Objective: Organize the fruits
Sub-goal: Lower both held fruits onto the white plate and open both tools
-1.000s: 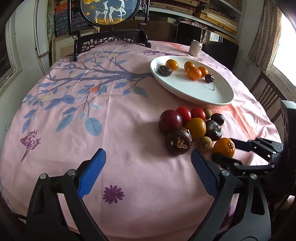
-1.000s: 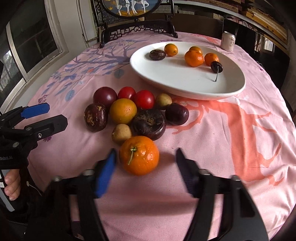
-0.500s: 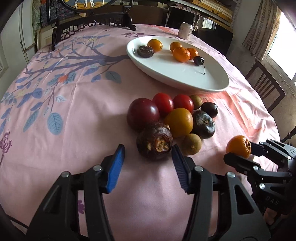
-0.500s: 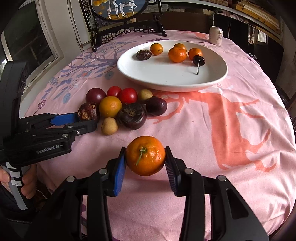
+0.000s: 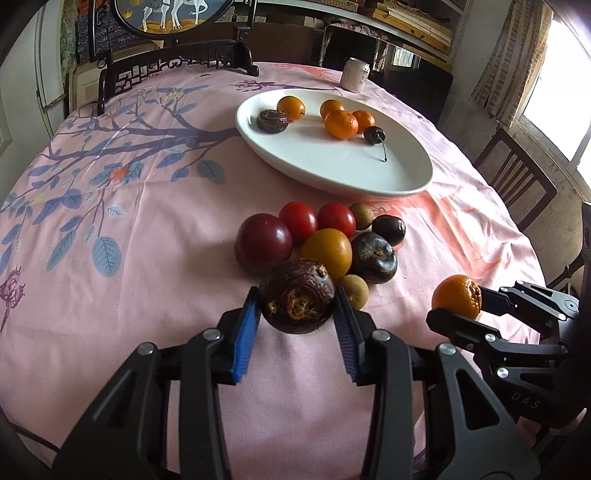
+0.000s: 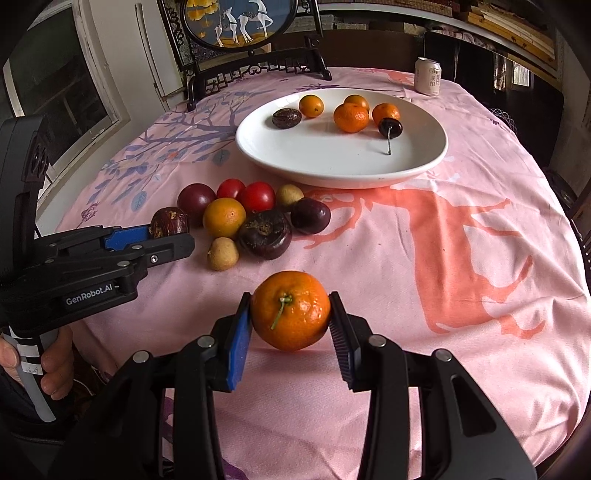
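My left gripper (image 5: 295, 314) is shut on a wrinkled dark passion fruit (image 5: 297, 297) at the near edge of the fruit cluster (image 5: 325, 236) on the pink cloth. My right gripper (image 6: 290, 317) is shut on a mandarin (image 6: 290, 310) and holds it just above the cloth; it also shows at the right of the left wrist view (image 5: 457, 301). The cluster holds a plum, two red tomatoes, an orange, dark fruits and small brown ones. The white plate (image 6: 332, 162) beyond holds several mandarins, a passion fruit and a cherry.
A drink can (image 6: 427, 76) stands behind the plate. A dark carved stand with a round picture (image 6: 240, 22) sits at the table's far edge. Chairs (image 5: 513, 181) stand to the right of the table.
My left gripper moved forward and closed on the passion fruit. My right gripper closed on the mandarin and lifted it back from the cluster.
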The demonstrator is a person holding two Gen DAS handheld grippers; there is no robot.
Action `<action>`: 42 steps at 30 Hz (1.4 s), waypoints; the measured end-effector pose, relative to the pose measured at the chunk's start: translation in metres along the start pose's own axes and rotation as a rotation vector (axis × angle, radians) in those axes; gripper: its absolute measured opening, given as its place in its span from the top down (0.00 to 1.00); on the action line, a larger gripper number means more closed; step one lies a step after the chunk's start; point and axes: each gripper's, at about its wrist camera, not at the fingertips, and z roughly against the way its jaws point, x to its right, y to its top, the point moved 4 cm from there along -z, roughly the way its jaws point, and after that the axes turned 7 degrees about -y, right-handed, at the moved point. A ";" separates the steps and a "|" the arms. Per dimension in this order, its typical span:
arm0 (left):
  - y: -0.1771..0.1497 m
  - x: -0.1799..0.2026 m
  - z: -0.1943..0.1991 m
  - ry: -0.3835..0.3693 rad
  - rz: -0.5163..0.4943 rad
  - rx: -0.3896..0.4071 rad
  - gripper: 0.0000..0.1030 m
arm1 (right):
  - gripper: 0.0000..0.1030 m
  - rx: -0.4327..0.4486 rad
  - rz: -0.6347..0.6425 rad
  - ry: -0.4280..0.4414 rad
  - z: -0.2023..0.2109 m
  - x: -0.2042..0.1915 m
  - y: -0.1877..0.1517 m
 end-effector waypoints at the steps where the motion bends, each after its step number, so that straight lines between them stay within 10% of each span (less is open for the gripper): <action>1: 0.001 0.001 0.001 0.000 0.000 0.002 0.61 | 0.60 0.000 -0.001 0.000 0.000 0.000 0.000; 16: 0.077 0.010 0.006 0.011 -0.085 0.025 0.61 | 0.60 0.067 -0.027 -0.049 0.009 0.042 0.048; 27: 0.219 0.004 -0.097 0.047 -0.048 -0.065 0.61 | 0.60 0.114 -0.018 -0.164 -0.053 0.104 0.172; 38: 0.247 0.006 -0.156 0.072 -0.035 -0.117 0.61 | 0.60 0.086 0.012 -0.233 -0.103 0.120 0.183; 42: 0.250 0.003 -0.144 0.066 -0.016 -0.082 0.33 | 0.37 0.145 0.018 -0.271 -0.095 0.118 0.186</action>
